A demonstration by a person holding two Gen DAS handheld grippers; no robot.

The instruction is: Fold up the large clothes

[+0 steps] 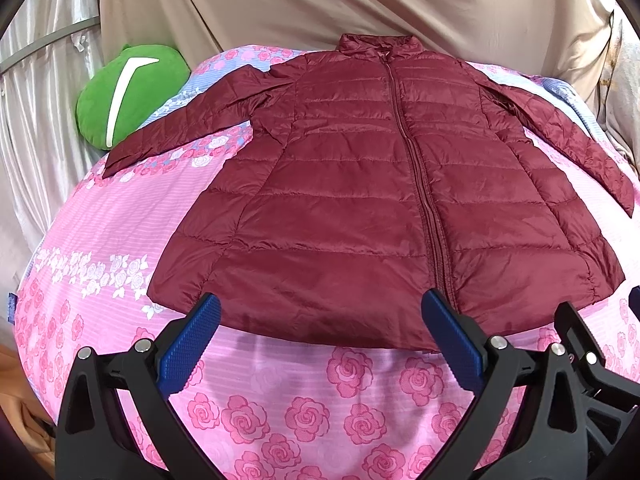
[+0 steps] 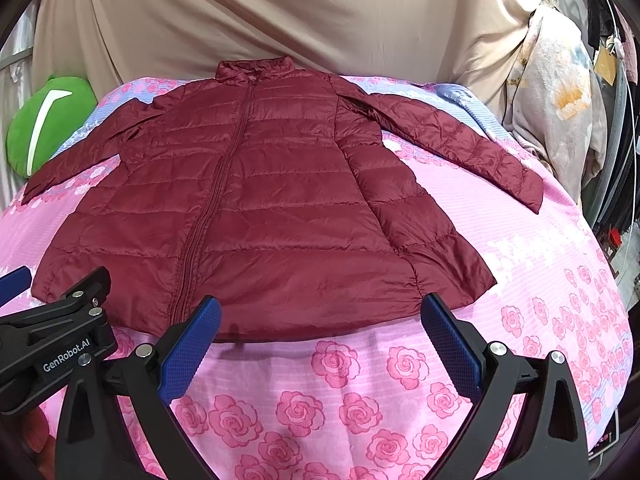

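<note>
A maroon quilted puffer jacket [image 1: 360,184] lies flat and zipped on the pink rose-print bedsheet [image 1: 280,408], collar at the far side, both sleeves spread outward. It also shows in the right wrist view [image 2: 260,200]. My left gripper [image 1: 320,316] is open and empty, its blue pads just above the jacket's near hem, left of the zipper. My right gripper [image 2: 320,316] is open and empty at the near hem, right of the zipper. The left gripper's body shows at the lower left of the right wrist view [image 2: 60,332].
A green plush cushion [image 1: 128,92] sits at the bed's far left, by the left sleeve cuff. Beige cloth [image 1: 320,0] hangs behind the bed. A floral fabric bundle [image 2: 560,100] and dark clutter stand past the bed's right edge.
</note>
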